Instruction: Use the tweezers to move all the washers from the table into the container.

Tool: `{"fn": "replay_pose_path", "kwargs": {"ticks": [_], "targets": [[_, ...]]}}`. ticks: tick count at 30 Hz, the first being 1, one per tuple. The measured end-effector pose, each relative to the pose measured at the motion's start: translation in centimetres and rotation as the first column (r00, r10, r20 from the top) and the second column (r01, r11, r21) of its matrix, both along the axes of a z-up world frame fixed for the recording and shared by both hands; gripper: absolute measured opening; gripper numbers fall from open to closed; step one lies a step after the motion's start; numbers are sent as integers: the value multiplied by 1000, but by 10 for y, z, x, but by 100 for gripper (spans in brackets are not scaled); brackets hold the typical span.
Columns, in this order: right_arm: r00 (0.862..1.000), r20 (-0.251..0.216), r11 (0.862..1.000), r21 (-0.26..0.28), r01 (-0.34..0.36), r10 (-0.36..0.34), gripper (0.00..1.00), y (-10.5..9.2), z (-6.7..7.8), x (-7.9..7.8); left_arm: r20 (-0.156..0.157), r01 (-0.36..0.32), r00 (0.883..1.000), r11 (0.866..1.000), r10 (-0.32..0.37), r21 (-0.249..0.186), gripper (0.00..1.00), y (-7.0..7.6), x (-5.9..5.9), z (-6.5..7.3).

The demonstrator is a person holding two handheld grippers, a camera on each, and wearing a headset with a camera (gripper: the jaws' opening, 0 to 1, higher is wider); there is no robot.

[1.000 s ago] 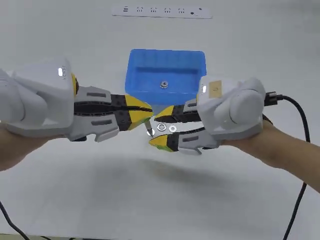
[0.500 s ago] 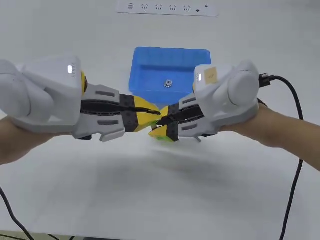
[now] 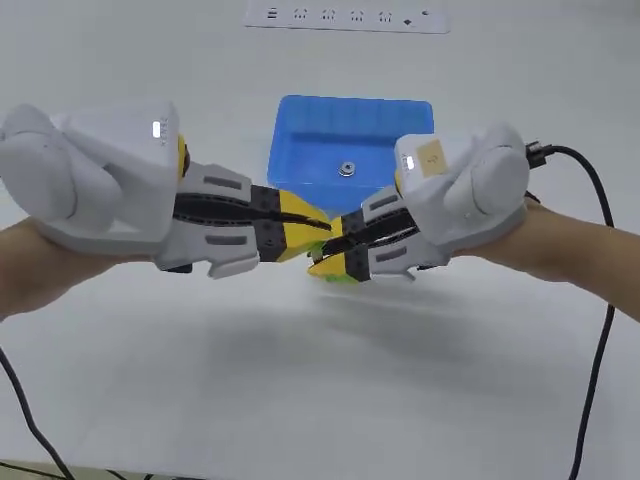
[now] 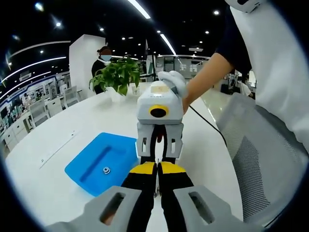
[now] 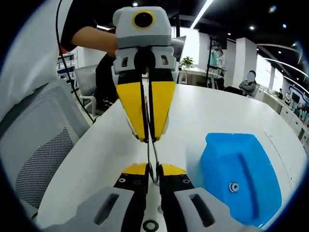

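While the two grippers meet tip to tip just in front of the blue container (image 3: 300, 125), the left gripper (image 3: 318, 226) has its yellow jaws pressed together on the tweezers (image 5: 153, 155), whose thin legs run from there toward the right gripper (image 3: 322, 264). The right gripper faces it head-on, and its own jaws are closed around the far part of the tweezers, low over the white table (image 3: 320, 390). One washer (image 3: 347, 168) lies flat on the container's floor. In the right gripper view a loose washer (image 5: 150, 225) lies on the table beneath that gripper's jaws, near the container. A black cable (image 3: 598, 250) trails from the right gripper, and a power strip (image 3: 345, 17) lies at the table's far edge.
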State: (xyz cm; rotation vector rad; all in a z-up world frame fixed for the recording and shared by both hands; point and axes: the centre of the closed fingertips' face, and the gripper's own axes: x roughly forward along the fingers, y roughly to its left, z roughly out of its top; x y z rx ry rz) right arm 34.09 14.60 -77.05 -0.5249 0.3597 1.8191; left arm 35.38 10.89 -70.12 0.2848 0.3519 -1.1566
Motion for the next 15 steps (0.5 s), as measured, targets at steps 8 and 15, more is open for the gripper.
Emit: {"fn": "replay_pose_path", "kwargs": {"ticks": [8,15], "targets": [[997,-36,997,16,70,-69,8,2,0,6,-38,-120,992,992,118,-50,16,9,7,5],[993,-65,994,35,104,-102,9,4,12,8,-16,-228,974,972,228,-60,25,26,12,19]]}}
